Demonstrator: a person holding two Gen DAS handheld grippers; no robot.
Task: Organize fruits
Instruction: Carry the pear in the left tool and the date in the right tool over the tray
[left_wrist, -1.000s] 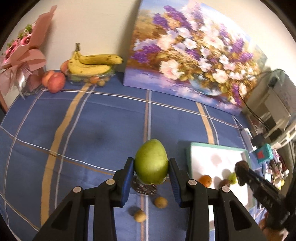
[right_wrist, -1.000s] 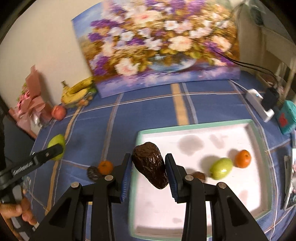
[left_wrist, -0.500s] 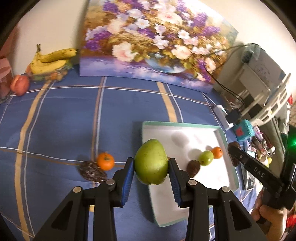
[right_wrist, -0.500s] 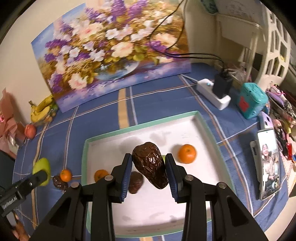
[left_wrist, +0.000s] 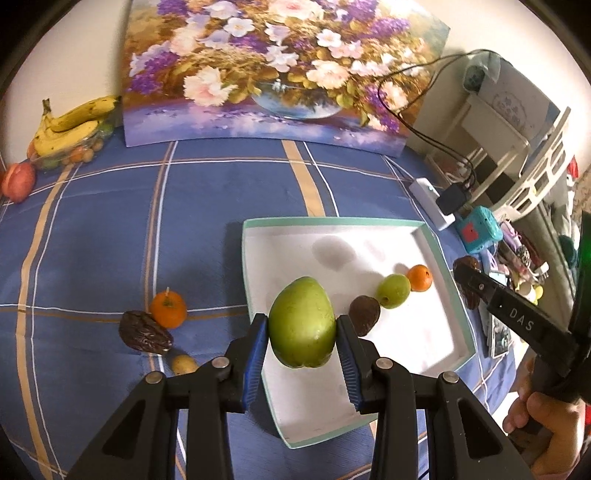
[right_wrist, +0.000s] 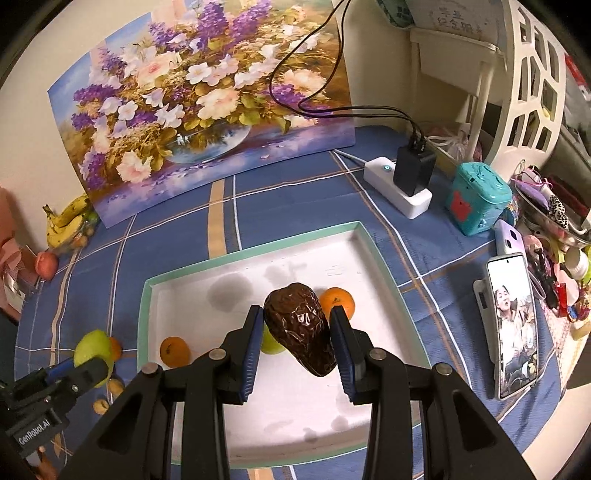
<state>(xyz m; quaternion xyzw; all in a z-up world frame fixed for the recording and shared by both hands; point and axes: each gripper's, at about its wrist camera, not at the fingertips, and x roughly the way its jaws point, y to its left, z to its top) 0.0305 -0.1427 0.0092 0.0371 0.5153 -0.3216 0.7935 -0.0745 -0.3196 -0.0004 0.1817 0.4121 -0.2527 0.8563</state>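
My left gripper (left_wrist: 301, 328) is shut on a large green pear-shaped fruit (left_wrist: 301, 314) and holds it above the left edge of the white tray (left_wrist: 436, 258). My right gripper (right_wrist: 295, 326) is shut on a big wrinkled brown date (right_wrist: 300, 332) over the middle of the tray (right_wrist: 255, 245). Inside the tray lie an orange (left_wrist: 419, 277), a small green fruit (left_wrist: 393, 290) and a brown date (left_wrist: 364, 315). The right wrist view shows a second orange (right_wrist: 175, 350) by the tray's left wall. On the cloth lie an orange (left_wrist: 168, 309), a date (left_wrist: 145, 333) and a small yellowish fruit (left_wrist: 183, 363).
A flower painting (left_wrist: 273, 70) leans on the back wall, with bananas (left_wrist: 70, 125) and a peach (left_wrist: 18, 177) at the far left. Right of the tray are a power strip (right_wrist: 400, 188), a teal box (right_wrist: 476, 199), a phone (right_wrist: 511, 317) and a white shelf (right_wrist: 532, 81).
Both grippers moved to the right with their fruit held. The green fruit went from above the bare cloth to above the tray's left edge, and the date moved further over the tray.
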